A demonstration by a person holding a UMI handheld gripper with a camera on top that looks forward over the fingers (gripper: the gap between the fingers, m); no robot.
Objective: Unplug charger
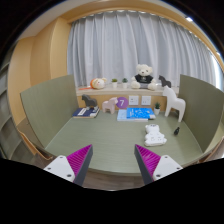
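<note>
A white charger with a bundled white cord lies on the green table, to the right and well beyond my fingers. A thin dark cable runs just right of it; I cannot tell what it is plugged into. My gripper is open and empty, low over the table's near edge, with the magenta pads spread wide apart.
At the table's far end are a stack of books, a purple card with a 7, a blue book and a white animal figure. A teddy bear sits on the shelf before the curtain. Green bench backs flank the table.
</note>
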